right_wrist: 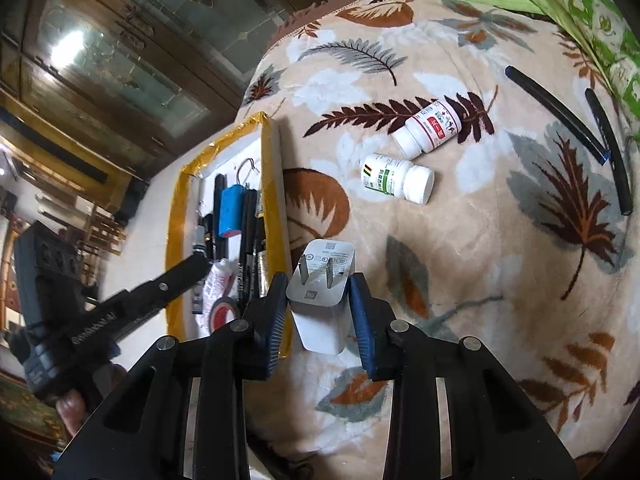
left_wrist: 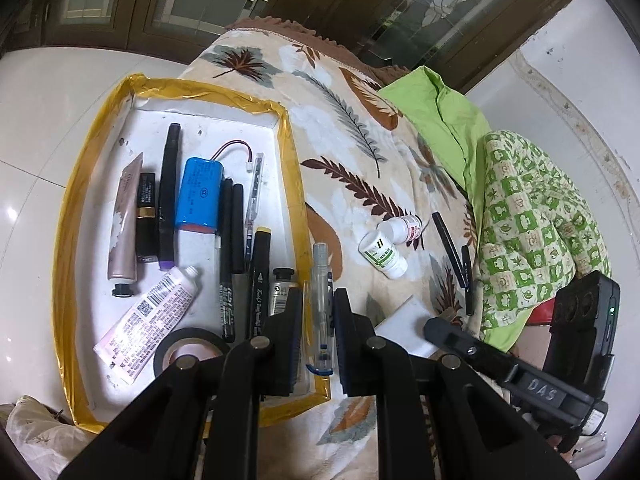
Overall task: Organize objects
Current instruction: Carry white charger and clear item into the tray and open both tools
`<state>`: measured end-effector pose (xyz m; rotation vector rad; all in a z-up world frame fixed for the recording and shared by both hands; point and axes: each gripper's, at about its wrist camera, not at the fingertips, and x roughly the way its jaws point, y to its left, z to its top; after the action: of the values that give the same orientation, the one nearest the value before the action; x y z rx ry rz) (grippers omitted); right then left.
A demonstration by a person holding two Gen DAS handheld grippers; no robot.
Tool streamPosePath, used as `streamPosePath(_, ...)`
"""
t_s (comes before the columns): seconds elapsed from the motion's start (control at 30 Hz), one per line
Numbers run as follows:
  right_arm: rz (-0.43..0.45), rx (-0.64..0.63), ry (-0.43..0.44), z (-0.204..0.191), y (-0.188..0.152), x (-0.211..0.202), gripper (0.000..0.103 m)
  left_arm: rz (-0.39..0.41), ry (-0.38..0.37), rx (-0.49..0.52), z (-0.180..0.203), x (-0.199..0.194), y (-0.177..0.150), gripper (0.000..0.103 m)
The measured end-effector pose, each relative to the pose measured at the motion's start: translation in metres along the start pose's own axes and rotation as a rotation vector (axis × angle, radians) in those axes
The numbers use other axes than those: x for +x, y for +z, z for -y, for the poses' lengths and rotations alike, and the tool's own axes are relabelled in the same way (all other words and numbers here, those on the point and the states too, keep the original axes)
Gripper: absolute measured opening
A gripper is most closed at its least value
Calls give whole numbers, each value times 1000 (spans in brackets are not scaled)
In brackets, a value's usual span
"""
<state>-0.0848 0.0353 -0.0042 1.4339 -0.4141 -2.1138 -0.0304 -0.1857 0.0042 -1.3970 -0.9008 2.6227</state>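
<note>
We count two white pill bottles on the leaf-patterned blanket (right_wrist: 500,240): one with a green label (right_wrist: 396,178) and one with a red label (right_wrist: 430,128), both lying on their sides just beside each other. Two black pens (right_wrist: 556,110) lie near the green bedding (left_wrist: 448,120), their long axes roughly parallel. In the yellow-taped tray (left_wrist: 64,240) we see one blue battery pack (left_wrist: 200,196), one beige tube (left_wrist: 125,220), one white tube (left_wrist: 148,320), one roll of black tape (left_wrist: 184,350), one lipstick, and several dark pens and markers side by side, long axes running away from the camera.

Our left gripper (left_wrist: 318,312) is clamped on one clear pen (left_wrist: 322,304), held over the tray's near right edge. The pen's long axis runs along the fingers, its blue-tipped end toward the camera.

Our right gripper (right_wrist: 318,300) grips one white charger plug (right_wrist: 320,292) between its blue pads (right_wrist: 362,320), just beside the tray's right wall. The two prongs point away from us, toward the bottles, and the body's long axis follows the fingers. Both grippers tilt steeply downward.
</note>
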Motion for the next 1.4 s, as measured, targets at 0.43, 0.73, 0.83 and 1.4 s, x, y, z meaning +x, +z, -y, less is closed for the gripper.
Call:
streamPosePath(0.43, -34, -51, 206, -59, 42, 39, 30, 26, 149, -38, -58, -13, 68, 14)
streamPosePath(0.73, -76, -75, 124, -83, 84, 100, 30, -22, 240, -47, -105, 21, 121, 14)
streamPosePath(0.83, -44, -100, 35, -93, 101, 105, 30, -30, 232, -87, -119, 29, 129, 14)
streamPosePath(1.4, 131, -362, -489, -163, 118, 172, 29, -31, 259, -130, -126, 57, 139, 15)
